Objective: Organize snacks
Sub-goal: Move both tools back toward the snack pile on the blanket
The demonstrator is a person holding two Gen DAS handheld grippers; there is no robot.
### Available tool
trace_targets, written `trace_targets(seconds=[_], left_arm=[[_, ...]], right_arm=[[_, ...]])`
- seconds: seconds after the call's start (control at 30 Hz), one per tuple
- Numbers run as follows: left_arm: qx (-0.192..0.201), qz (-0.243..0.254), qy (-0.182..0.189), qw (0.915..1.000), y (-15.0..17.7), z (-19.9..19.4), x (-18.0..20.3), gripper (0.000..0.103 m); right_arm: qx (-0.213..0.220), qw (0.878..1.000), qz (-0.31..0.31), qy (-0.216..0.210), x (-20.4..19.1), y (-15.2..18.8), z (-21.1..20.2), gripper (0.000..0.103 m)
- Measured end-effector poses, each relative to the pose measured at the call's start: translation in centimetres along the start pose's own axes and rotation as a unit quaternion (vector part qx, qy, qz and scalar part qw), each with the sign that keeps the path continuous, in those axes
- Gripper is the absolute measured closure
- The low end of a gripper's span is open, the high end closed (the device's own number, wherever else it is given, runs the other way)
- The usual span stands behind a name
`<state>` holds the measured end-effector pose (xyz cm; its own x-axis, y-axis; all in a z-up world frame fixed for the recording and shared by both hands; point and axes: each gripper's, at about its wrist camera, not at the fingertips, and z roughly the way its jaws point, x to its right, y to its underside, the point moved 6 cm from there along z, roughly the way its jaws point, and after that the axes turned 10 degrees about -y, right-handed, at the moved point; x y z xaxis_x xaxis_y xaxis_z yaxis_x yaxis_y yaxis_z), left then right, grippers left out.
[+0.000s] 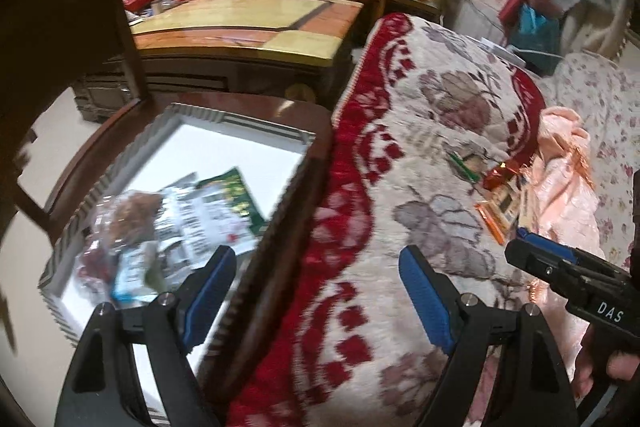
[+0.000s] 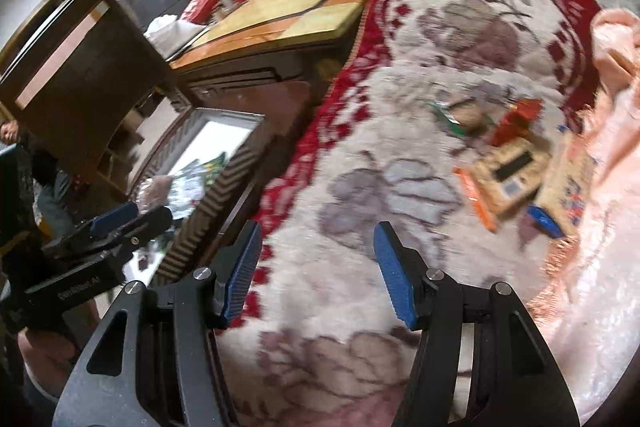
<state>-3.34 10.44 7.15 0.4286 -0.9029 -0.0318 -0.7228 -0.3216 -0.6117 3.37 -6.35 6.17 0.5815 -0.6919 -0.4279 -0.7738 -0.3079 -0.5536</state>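
A white tray with a striped rim (image 1: 192, 113) sits on a dark wooden seat and holds several snack packets (image 1: 192, 219), one of them green (image 1: 236, 195). More snacks lie on the red-and-cream blanket (image 1: 400, 147): a tan box with an orange edge (image 2: 504, 183), a red packet (image 2: 520, 115), a green wrapper (image 2: 448, 115) and a yellow-and-blue box (image 2: 568, 195). My left gripper (image 1: 320, 279) hovers open over the seat's edge beside the tray, with nothing between its fingers. Open and empty too, my right gripper (image 2: 320, 259) hangs over the blanket, short of the loose snacks.
A pink cloth (image 1: 560, 187) lies bunched just past the loose snacks. Behind the tray stand a wooden table (image 1: 248, 23) with clutter at its far end and a dark chair back (image 1: 60, 27). A person (image 2: 12, 135) is at the left edge of the right wrist view.
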Motion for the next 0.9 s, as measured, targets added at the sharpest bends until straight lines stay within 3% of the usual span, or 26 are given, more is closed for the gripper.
trace_targets(seconds=[0.43, 0.7, 0.9], left_arm=[[-0.045, 0.037, 0.039, 0.9975, -0.2, 2.9, 6.6, 0.018], [-0.062, 0.055, 0.063, 0.9945, -2.1, 5.1, 10.2, 0.018], [-0.054, 0.128, 0.112, 0.9839, -5.1, 7.0, 15.1, 0.017]], right_arm=[[0.02, 0.996, 0.07, 0.057, 10.1, 0.9, -3.6, 0.045], [0.018, 0.993, 0.093, 0.069, 13.6, 0.6, -3.8, 0.045], [0.024, 0.992, 0.104, 0.061, 14.9, 0.6, -3.8, 0.045]])
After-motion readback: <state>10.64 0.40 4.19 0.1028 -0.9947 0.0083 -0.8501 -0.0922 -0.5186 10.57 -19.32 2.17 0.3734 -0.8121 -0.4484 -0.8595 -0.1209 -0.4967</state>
